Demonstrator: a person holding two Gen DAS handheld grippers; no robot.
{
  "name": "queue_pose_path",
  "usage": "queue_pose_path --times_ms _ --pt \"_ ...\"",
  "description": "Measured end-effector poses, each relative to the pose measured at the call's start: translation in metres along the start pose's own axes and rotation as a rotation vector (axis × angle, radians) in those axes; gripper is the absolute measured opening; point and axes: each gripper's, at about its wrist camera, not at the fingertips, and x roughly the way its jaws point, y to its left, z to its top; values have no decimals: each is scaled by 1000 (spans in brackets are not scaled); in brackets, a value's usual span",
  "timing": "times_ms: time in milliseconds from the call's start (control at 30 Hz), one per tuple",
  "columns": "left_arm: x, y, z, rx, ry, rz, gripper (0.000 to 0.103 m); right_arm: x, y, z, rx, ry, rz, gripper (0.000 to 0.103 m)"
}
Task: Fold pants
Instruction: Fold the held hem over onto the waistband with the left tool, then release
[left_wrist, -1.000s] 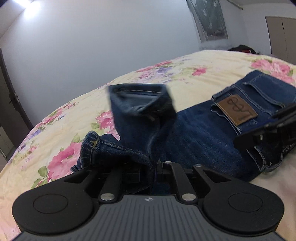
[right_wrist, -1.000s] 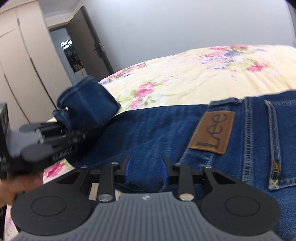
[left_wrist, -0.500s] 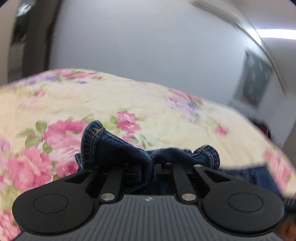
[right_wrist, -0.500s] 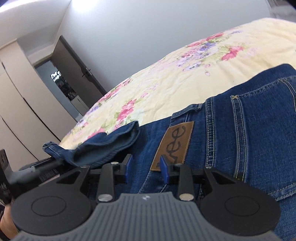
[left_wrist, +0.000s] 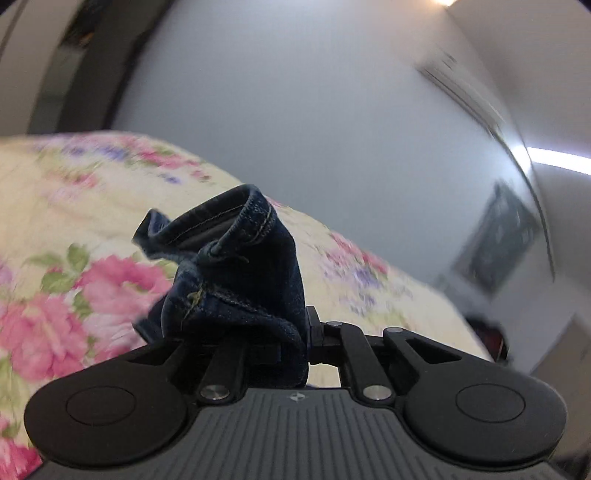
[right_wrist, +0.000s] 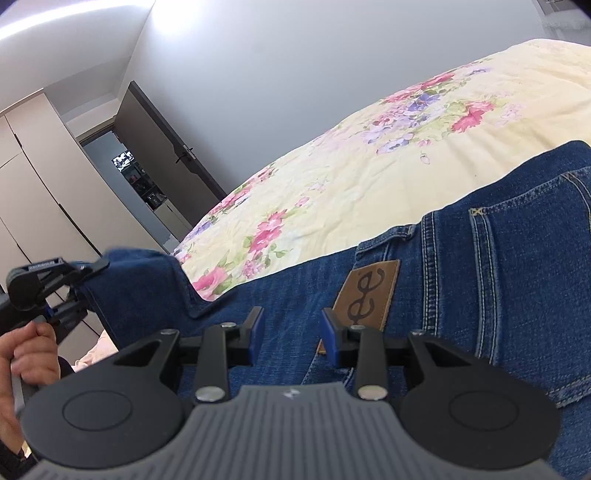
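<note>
Denim: dark blue pants lay on the bed, a floral cream bedspread. Brown leather patch sat at the waistband, just past the right tool's tips at 1 o'clock; its stamped script lettering was rotated sideways and I couldn't read it with confidence. Small stitched cross mark at the back pocket corner, toward 2 o'clock. Long axis of the pants ran roughly 3 o'clock to 9 o'clock in the right wrist view, waistband and pocket end at the right, leg running left.

Right tool hovered over the denim below the waistband, blue-padded fingers apart with a clear gap, gripping nothing.

Left tool was pinched closed on the leg hem; the cuff bunched up above its tips, hem opening and topstitching facing 12 o'clock. In the right wrist view the same tool showed at 9 o'clock, carrying the leg end raised off the bed, person's hand on its grip.

Background: open dark door and pale wardrobe at 10 o'clock; left wrist view motion-blurred.
</note>
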Motion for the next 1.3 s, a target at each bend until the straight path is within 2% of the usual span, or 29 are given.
queue_pose_path --times_ms 67,133,167,233,300,367,467,567,633,700,800,900,1000,1100,1133,1167,1200,1233,1300 --pt "18 -53 -30 309 68 6 12 -4 -2 1 8 -19 -14 31" --pt "42 -87 -66 547 176 38 15 -10 -6 4 21 -49 -31 31" --pt "53 -98 -87 645 233 59 16 -12 -8 6 29 -63 -38 31" --pt "68 -107 -120 762 323 76 19 -15 -15 9 50 -83 -51 31" --pt "73 -106 -140 814 373 89 23 -17 -22 11 75 -87 -54 31" --pt "68 -103 -145 818 360 87 25 -15 -29 12 99 -76 -50 31" --pt "61 -95 -139 795 353 48 39 -6 -31 8 119 -37 -22 31" --pt "48 -96 -140 839 338 -22 54 1 -22 4 69 -11 2 31" --pt "41 -98 -145 875 335 -39 55 4 -12 2 8 -7 17 33" --pt "31 -94 -145 855 329 -57 55 7 -2 0 -38 -1 48 37" --pt "15 -75 -136 724 323 -71 55 15 15 0 -83 10 133 42" --pt "-6 -49 -125 611 316 -36 55 27 52 -6 -237 38 174 53" --pt "-27 -21 -113 489 310 23 55 43 88 -20 -407 68 154 56" --pt "-42 5 -103 366 296 67 56 63 109 -37 -531 109 63 56" --pt "-45 12 -101 336 287 90 56 69 112 -42 -564 115 32 47" --pt "-46 17 -98 316 271 124 56 75 112 -45 -591 124 0 20" --pt "-47 20 -96 307 247 177 56 77 110 -46 -605 117 -34 7" --pt "-48 22 -93 294 227 233 56 74 107 -43 -585 86 -54 4" --pt "-48 30 -85 217 199 284 56 65 83 -22 -400 24 -77 4"
